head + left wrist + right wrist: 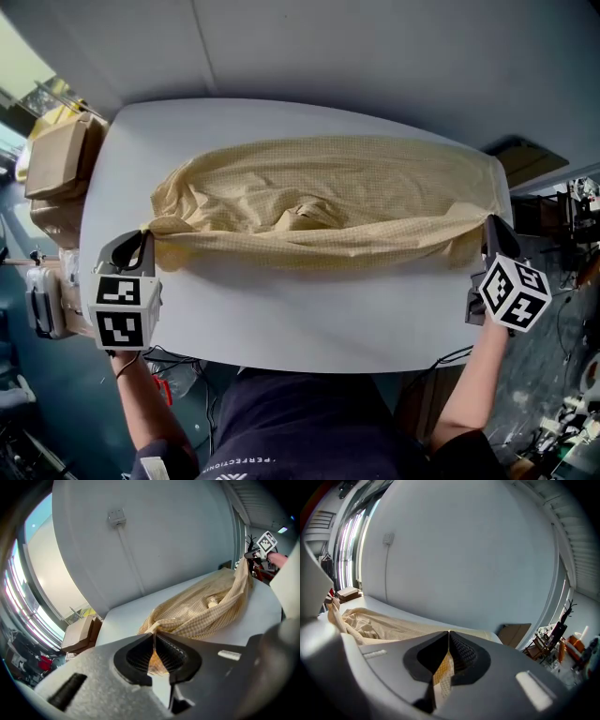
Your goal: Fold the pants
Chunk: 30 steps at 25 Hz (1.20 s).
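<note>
Here, tan checked pants (328, 202) lie rumpled (near edge lifted).

Pants (328, 202) on table (309, 319), box (61, 155) left

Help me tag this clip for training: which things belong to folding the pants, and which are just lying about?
Job in hand:
- pants, gripped at each end
- left gripper
- right gripper
- table under the pants

Lying about:
- cardboard box beside the table
- floor clutter at the right
</note>
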Available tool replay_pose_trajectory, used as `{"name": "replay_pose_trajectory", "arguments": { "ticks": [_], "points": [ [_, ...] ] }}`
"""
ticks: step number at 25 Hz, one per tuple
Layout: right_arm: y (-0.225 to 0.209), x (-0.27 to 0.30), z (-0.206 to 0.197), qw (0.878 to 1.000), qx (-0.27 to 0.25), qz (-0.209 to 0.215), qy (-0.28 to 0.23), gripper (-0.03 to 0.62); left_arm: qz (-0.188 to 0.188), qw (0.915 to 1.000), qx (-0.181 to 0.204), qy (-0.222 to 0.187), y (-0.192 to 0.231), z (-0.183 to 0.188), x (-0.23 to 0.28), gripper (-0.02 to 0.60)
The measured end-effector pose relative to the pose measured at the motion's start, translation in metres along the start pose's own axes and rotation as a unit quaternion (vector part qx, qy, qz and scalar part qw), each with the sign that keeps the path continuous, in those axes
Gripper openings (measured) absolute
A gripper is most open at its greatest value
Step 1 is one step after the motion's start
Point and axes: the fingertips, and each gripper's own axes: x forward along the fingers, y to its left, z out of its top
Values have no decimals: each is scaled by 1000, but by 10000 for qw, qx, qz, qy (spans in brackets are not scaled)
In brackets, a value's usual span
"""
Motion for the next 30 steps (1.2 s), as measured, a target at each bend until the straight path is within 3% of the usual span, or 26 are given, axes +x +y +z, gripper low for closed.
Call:
{"name": "replay_pose_trajectory", "arguments": {
  "ticks": [7,13,18,30],
  "points": [
    [-5,23,29,9995,-291,-36,-121,12,222,9996,-102,157,10,10,4,20],
    [-23,54,42,9997,-224,4,-93,12,376,9983,-250,374,19,21,15,20],
    [-26,85,51,9994,-345,45,-35,12,472,9974,-160,528,24,35,39,20],
    [0,169,45,9989,-381,139,248,12,246,9960,-412,757,38,39,108,21]
  ]
}}
